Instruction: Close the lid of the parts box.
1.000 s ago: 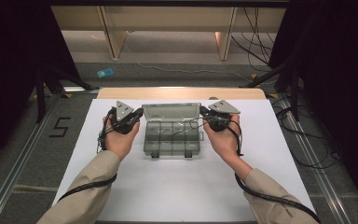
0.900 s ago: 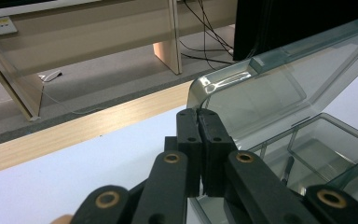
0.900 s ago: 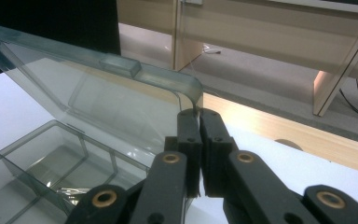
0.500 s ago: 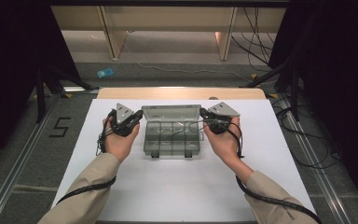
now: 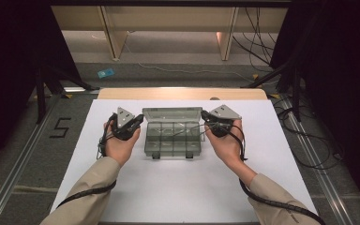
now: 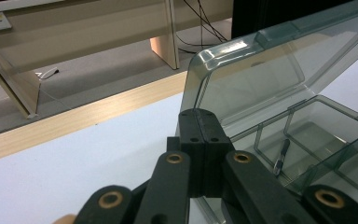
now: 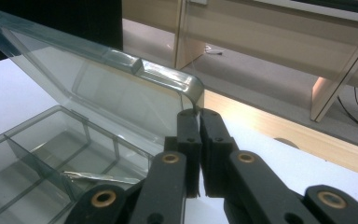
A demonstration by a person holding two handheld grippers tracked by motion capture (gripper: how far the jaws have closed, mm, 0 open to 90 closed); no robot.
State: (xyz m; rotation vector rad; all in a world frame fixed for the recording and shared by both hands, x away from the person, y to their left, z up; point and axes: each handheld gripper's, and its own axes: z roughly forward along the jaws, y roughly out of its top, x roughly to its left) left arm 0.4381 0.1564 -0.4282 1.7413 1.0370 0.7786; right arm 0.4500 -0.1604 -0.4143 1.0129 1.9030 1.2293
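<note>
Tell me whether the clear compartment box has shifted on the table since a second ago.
No. In the high view the clear compartment box sits at the same spot below the wooden table edge, lid raised, with the left claw and right claw at its sides.

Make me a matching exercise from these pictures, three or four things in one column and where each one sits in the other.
Things:
1. left gripper
2. right gripper
3. lid
4. compartment box

Places or states:
A. raised open at the box's far edge
B. at the lid's right edge
C. at the lid's left edge
D. middle of the white table

Pairs: 1-C, 2-B, 3-A, 4-D
</note>
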